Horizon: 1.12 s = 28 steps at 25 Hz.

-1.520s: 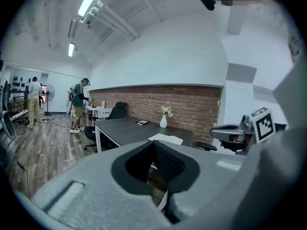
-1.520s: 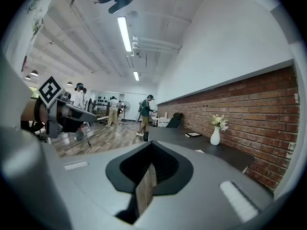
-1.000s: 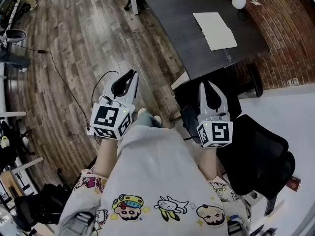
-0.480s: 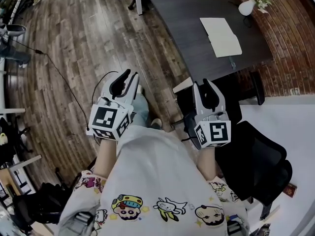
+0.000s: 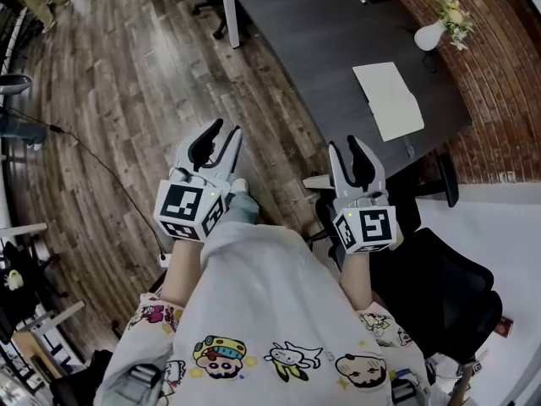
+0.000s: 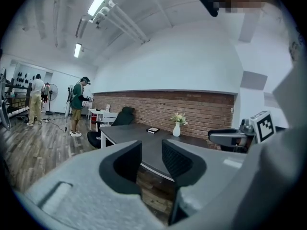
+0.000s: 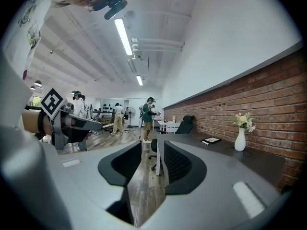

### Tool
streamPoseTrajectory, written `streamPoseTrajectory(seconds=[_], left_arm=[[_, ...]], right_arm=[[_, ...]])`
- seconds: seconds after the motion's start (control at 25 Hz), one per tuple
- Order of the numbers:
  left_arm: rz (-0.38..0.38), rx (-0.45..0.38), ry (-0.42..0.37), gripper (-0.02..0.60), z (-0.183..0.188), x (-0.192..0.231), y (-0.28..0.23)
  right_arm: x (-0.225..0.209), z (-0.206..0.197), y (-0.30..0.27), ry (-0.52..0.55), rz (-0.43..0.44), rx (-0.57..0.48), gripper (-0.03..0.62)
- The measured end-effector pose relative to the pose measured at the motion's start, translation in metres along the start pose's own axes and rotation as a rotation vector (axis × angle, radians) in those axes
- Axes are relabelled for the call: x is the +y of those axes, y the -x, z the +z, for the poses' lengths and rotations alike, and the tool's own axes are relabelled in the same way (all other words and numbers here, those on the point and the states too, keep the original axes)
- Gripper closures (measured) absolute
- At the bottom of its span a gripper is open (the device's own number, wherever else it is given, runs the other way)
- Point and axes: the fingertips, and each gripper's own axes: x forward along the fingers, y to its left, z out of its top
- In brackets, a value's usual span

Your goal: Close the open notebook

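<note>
Dark desk (image 5: 321,49) by the brick wall (image 5: 499,100) carries the open notebook (image 5: 389,100), flat, well ahead and right of the right gripper (image 5: 344,145); a white vase (image 5: 428,34) stands beyond it. Left gripper (image 5: 226,130) hangs over wood floor (image 5: 127,100). Both grippers' jaws stand parted, have just been opening, nothing between them.

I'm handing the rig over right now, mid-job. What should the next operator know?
Grippers: the left claw is empty, and its jaws are apart and have just been opening. The right claw is the same.
Things: the notebook lies open on the dark desk near its corner. In the head view it is up and right of the right claw, and neither claw touches it.
Done: nothing yet.
Left: get to the desk and fold the notebook shut.
</note>
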Motion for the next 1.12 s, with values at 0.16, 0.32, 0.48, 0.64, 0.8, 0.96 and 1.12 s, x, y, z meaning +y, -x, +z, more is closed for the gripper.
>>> streamPoseTrajectory(seconds=[0.16,0.32,0.48,0.64,0.8,0.96,1.12], left_arm=[[-0.019,0.006,-0.013,0.457,0.014,0.051,-0.028],[-0.046,0.021,-0.014,0.457,0.019,0.095,-0.048],[-0.082,0.046,-0.010,0.446,0.015,0.115,-0.058],[-0.103,0.067,0.005,0.446,0.009,0.120,-0.072],[-0.160,0.100,0.013,0.440,0.004,0.117,-0.099],[-0.208,0.118,0.011,0.437,0.005,0.112,-0.133],[-0.248,0.119,-0.001,0.437,0.012,0.103,-0.180]], right_arm=[[0.002,0.006,-0.050,-0.019,-0.038,0.002,0.445],[0.002,0.005,-0.087,-0.033,-0.090,0.020,0.439],[0.000,0.000,-0.098,-0.064,-0.148,0.033,0.430],[-0.008,-0.009,-0.102,-0.097,-0.175,0.058,0.425],[-0.024,-0.018,-0.108,-0.131,-0.224,0.082,0.420],[-0.047,-0.025,-0.117,-0.152,-0.266,0.100,0.416],[-0.087,-0.032,-0.126,-0.176,-0.317,0.101,0.414]])
